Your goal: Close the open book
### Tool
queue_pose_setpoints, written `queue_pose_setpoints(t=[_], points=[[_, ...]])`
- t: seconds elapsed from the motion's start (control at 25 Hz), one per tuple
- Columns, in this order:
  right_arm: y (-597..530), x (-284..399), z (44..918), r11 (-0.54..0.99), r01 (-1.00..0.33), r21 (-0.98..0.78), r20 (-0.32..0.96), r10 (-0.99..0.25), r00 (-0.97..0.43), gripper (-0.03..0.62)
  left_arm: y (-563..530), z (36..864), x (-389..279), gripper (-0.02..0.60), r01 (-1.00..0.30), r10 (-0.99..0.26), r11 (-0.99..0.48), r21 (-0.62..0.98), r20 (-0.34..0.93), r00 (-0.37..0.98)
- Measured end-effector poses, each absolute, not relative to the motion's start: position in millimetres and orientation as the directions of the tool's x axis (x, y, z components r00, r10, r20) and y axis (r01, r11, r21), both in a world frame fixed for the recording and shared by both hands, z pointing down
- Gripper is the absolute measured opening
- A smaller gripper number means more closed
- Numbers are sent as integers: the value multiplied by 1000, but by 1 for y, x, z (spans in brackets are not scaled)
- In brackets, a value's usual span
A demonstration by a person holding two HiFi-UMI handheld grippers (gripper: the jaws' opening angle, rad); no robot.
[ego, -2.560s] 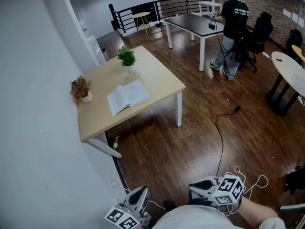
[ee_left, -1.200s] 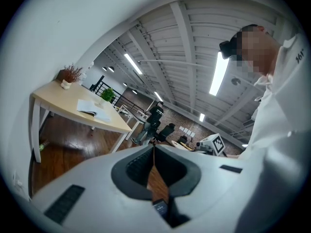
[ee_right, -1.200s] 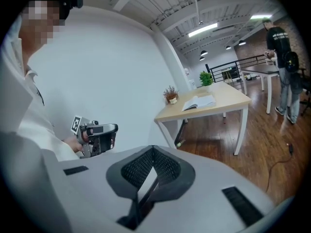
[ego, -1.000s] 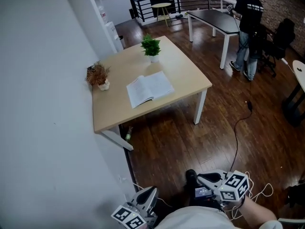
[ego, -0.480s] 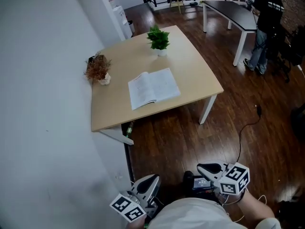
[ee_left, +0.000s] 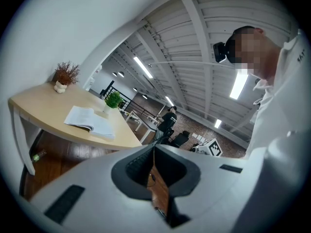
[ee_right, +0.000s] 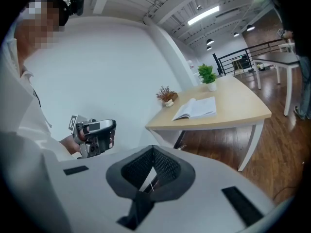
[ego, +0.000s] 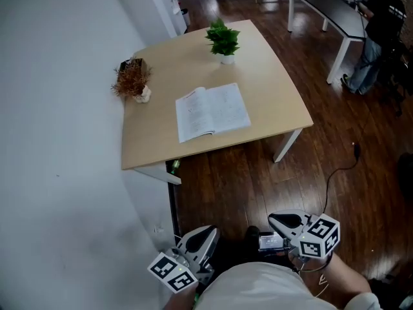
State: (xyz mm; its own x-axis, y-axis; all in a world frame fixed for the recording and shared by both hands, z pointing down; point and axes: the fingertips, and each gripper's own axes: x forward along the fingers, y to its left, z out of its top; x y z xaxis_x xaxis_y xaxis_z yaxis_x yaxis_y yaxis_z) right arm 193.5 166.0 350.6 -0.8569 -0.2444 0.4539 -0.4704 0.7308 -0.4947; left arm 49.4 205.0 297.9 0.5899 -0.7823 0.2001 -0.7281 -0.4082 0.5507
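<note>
An open book (ego: 213, 112) lies flat, pages up, on the light wooden table (ego: 284, 102) against the white wall. It also shows in the left gripper view (ee_left: 90, 122) and in the right gripper view (ee_right: 197, 108). My left gripper (ego: 205, 232) and right gripper (ego: 274, 219) hang low over the wooden floor, well short of the table. Seen along their own jaws, both the left gripper (ee_left: 153, 147) and the right gripper (ee_right: 153, 149) are shut, with nothing held between them.
On the table stand a green potted plant (ego: 222, 41) and a dried brown plant (ego: 132, 79). A small bottle (ego: 173, 166) lies under the table. A cable (ego: 335, 173) runs over the floor. A person (ego: 387, 11) stands by a dark table (ego: 329, 8) far right.
The table and book have drawn nearer and slid lower in the head view. Both grippers stay at the bottom of the frame, still shut.
</note>
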Motion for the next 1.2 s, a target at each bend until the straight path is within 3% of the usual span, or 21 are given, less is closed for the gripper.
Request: queue_pose_setpoints(t=[0.28,0.84,1.2], points=[[137,152,353,740,-460,-491,460,-229,-858,3,176,306,8,-2,-730,-789,-391,561,205,580],[55,47,337,687,-575,-444,458,-378,-805,2,76,296,-99,-2,-655,-696,-520,548,172,697],[35,26,330,715,-602,-357,475,-416,-775,3,50,301,-124,-2,-634,-676,-528,565,172,717]])
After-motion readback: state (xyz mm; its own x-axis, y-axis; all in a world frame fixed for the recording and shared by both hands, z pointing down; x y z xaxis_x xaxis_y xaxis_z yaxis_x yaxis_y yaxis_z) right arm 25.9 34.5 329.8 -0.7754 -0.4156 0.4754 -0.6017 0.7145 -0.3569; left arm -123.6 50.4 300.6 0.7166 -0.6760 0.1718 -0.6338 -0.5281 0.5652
